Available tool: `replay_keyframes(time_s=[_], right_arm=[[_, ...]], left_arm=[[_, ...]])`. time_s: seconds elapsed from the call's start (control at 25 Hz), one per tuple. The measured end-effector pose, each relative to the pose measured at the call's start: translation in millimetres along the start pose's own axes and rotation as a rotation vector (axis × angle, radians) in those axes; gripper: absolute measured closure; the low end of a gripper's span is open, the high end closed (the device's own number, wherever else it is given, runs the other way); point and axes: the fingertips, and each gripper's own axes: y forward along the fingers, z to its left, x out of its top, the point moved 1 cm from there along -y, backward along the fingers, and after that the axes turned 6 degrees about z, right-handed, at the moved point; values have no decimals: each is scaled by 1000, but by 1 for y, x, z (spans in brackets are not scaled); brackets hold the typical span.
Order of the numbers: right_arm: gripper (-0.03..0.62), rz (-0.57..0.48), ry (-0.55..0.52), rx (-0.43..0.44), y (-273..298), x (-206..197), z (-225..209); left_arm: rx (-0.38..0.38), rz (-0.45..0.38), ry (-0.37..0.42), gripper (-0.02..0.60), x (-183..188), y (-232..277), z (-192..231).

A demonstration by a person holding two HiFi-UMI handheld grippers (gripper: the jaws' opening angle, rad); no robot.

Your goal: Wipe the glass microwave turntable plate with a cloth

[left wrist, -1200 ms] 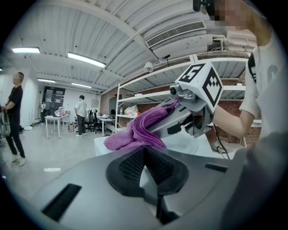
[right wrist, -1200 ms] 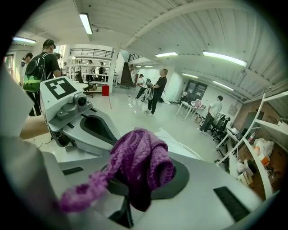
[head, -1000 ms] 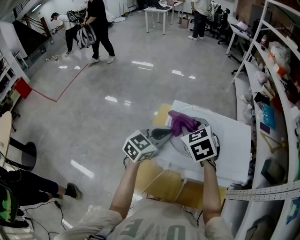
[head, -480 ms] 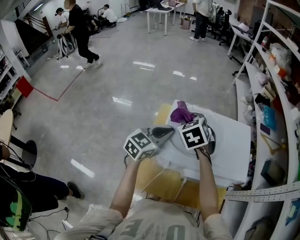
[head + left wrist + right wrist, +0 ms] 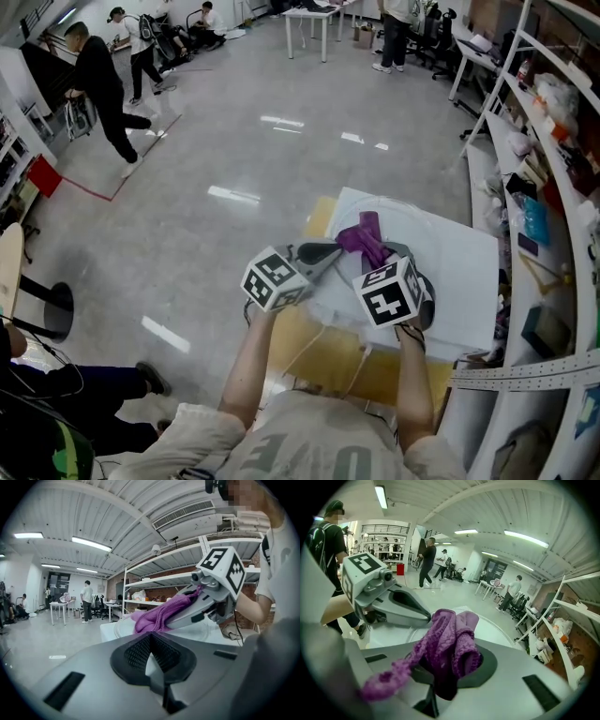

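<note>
The glass turntable plate (image 5: 405, 236) lies on a white table (image 5: 469, 281). My left gripper (image 5: 330, 255) is at the plate's left rim, and in the left gripper view the left gripper (image 5: 152, 660) looks shut on the thin plate edge (image 5: 121, 627). A purple cloth (image 5: 364, 239) rests on the plate, bunched in my right gripper (image 5: 373, 251). In the right gripper view the cloth (image 5: 452, 644) fills the jaws of the right gripper (image 5: 447, 670), with the plate (image 5: 492, 630) pale behind it and the left gripper (image 5: 426, 617) to its left.
Metal shelving (image 5: 553, 187) with assorted items runs along the right, close to the table. A brown board (image 5: 309, 347) and cables (image 5: 356, 361) lie at the table's near side. People (image 5: 103, 84) walk on the open floor far to the left.
My right gripper pushed the cloth away across the plate, then drew it back toward me. The left gripper stayed at the plate's left rim.
</note>
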Motion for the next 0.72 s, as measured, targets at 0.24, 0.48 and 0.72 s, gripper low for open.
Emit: replay_keyframes(time_s=[0.24, 0.48, 0.72], right_arm=[[546, 18, -22, -7, -28, -22, 23], [546, 6, -28, 5, -47, -34, 45], [546, 5, -49, 5, -62, -40, 57]], left_arm=[[0, 2, 1, 580, 1, 2, -1], [1, 2, 0, 580, 0, 1, 0], [-1, 1, 2, 580, 1, 2, 1]])
